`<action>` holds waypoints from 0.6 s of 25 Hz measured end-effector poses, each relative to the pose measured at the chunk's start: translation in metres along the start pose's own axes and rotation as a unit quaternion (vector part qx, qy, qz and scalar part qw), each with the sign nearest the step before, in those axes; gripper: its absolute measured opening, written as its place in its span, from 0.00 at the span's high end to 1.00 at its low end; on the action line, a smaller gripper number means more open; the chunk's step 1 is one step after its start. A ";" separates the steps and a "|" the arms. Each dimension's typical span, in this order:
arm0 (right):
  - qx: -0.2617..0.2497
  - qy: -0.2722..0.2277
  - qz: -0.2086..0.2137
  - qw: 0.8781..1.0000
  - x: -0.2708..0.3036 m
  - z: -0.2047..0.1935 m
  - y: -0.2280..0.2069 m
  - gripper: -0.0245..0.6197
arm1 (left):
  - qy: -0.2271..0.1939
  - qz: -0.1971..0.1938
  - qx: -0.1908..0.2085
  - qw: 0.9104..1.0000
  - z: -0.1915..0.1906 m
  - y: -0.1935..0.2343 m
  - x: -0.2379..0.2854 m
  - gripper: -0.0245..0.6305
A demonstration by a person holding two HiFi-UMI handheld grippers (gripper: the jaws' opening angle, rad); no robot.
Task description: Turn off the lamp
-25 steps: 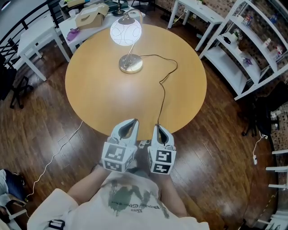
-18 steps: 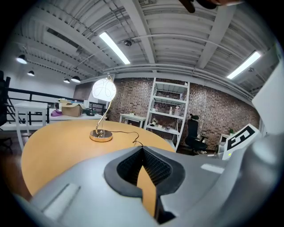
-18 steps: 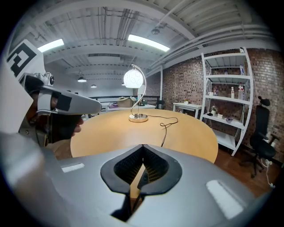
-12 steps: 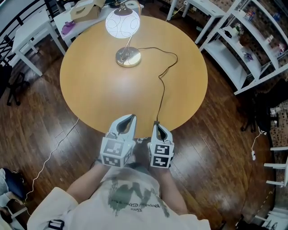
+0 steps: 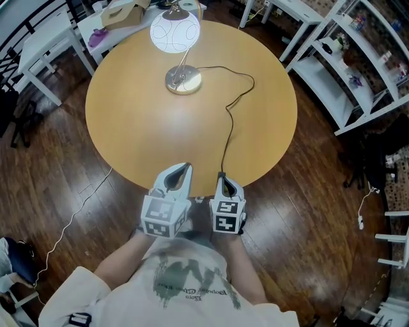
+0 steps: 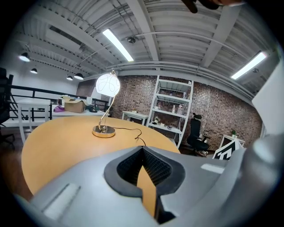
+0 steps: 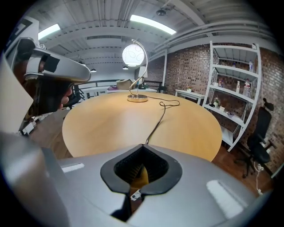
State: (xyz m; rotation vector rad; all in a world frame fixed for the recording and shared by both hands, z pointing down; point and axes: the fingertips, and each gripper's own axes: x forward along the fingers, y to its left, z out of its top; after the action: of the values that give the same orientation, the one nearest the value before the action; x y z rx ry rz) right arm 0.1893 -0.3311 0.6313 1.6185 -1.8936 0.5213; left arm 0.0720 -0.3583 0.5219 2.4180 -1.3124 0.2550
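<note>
The lamp stands at the far side of the round wooden table (image 5: 140, 134), its white globe (image 5: 174, 30) glowing above a gold round base (image 5: 183, 81). A black cord (image 5: 225, 137) runs from the base to the table's near edge. My left gripper (image 5: 182, 168) and right gripper (image 5: 223, 180) hover side by side at that near edge, far from the lamp, both shut with nothing between the jaws. In the left gripper view the lit globe (image 6: 108, 84) and base (image 6: 104, 131) sit ahead on the left. The right gripper view shows the globe (image 7: 134, 55) and the cord (image 7: 159, 116) straight ahead.
White shelving (image 5: 348, 70) stands right of the table. White side tables (image 5: 38, 51) and a cardboard box (image 5: 124, 11) are behind it. A thin cable (image 5: 70, 220) trails over the dark wood floor at left. A black office chair (image 6: 195, 133) is beyond the table.
The head view has shifted a little, so the lamp sits higher in the picture. Both grippers stay shut at the table's near edge, almost where they were.
</note>
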 end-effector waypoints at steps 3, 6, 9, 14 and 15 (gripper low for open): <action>-0.017 -0.002 -0.005 1.000 0.003 -0.001 0.000 0.96 | 0.000 0.002 0.000 1.000 -0.001 0.000 -0.001 0.97; 0.005 0.005 0.001 1.000 0.005 0.000 0.000 0.96 | -0.005 0.002 0.002 1.000 0.001 0.000 -0.003 0.97; 0.021 0.014 0.010 1.000 0.006 0.002 -0.002 0.96 | -0.010 0.003 0.004 1.000 0.003 -0.001 -0.005 0.97; 0.004 0.049 0.015 0.999 0.010 0.002 0.000 0.96 | -0.013 0.006 0.003 1.000 0.002 0.001 -0.010 0.97; 0.000 0.059 0.016 0.998 0.010 0.002 0.001 0.96 | -0.013 0.006 0.003 1.000 0.002 0.001 -0.011 0.97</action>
State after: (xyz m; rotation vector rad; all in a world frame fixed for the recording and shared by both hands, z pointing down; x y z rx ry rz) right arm 0.1872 -0.3398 0.6360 1.5251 -1.8353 0.6169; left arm 0.0650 -0.3512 0.5162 2.4273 -1.3392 0.2305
